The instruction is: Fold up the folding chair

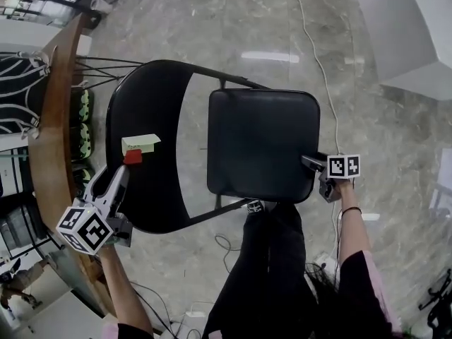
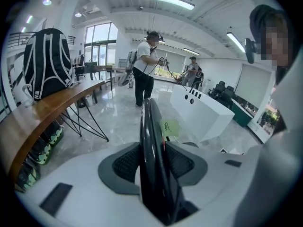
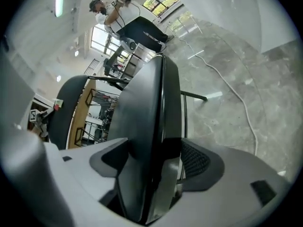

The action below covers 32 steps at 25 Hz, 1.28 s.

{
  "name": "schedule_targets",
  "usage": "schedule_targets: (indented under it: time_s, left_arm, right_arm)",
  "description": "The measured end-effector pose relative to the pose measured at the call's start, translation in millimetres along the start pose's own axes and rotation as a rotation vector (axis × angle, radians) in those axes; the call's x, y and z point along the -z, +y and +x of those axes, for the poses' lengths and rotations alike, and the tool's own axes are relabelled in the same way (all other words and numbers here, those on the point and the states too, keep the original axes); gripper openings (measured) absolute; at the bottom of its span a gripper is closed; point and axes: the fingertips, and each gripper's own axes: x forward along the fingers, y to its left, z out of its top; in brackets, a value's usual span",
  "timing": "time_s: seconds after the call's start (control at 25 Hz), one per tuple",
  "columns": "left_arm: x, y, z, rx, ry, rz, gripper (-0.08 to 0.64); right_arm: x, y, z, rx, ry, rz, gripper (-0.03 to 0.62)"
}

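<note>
The black folding chair (image 1: 212, 143) was seen standing open on the marble floor (image 1: 233, 20). Its seat (image 1: 261, 143) lay level, and its curved backrest (image 1: 145, 104) was set toward the wooden table (image 1: 53, 119). A pale green sticky note (image 1: 140, 143) and a small red tag (image 1: 133, 157) were stuck on the backrest, just beside the left gripper (image 1: 119, 179).

The left gripper was clamped on the rim of the backrest. In the left gripper view the thin dark panel was pressed between the ribbed pads (image 2: 124, 164) on both sides. The right gripper (image 1: 312, 162) was set over the right-hand edge of the seat with its jaws spread wide. In the right gripper view the thick seat edge stood between the pads (image 3: 195, 160), but a dark gap was left on one side, so no squeeze was judged to have been made there yet.

The chair was judged to be stiff and fairly heavy, built of metal tube (image 1: 205, 216) with a smooth, probably slippery cushion cover. The seat was expected to swing on its pivots rather than bend, so a hold at its outer edge, far from the hinge, was thought to give the best leverage. A firm grip on the backrest rim would be needed to stop the whole frame sliding on the polished floor. The closing gap between seat and frame was regarded as a pinch risk for jaws pushed in too deep.
</note>
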Motion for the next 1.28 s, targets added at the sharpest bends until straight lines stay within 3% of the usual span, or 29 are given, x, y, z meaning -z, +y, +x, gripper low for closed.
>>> schedule_targets:
  time_s: [0.24,0.44,0.52,0.76,0.96,1.28]
  left_arm:
    - [1,0,2,0.021,-0.006,0.021,0.155]
    - [3,1,4,0.02,-0.009,0.027,0.156]
    - [2,3,3,0.02,-0.013,0.03,0.155]
    - [6,7,-4,0.053,-0.025,0.001,0.155]
    - [0,-4,-9,0.175,-0.086,-0.116,0.138]
    - [-42,24,-74,0.099,-0.07,-0.119,0.138]
  right_arm:
    - [-3,1,5,-0.142,-0.051,-0.001,0.331]
    - [-2,5,17,-0.297,0.02,0.036,0.331]
    - [-6,9,19,-0.323,0.039,0.043,0.33]
    - [3,17,17,-0.286,-0.01,0.066,0.33]
    - [11,25,1,-0.275,-0.056,0.072,0.322]
    - [-3,137,-41,-0.208,-0.089,0.031,0.294]
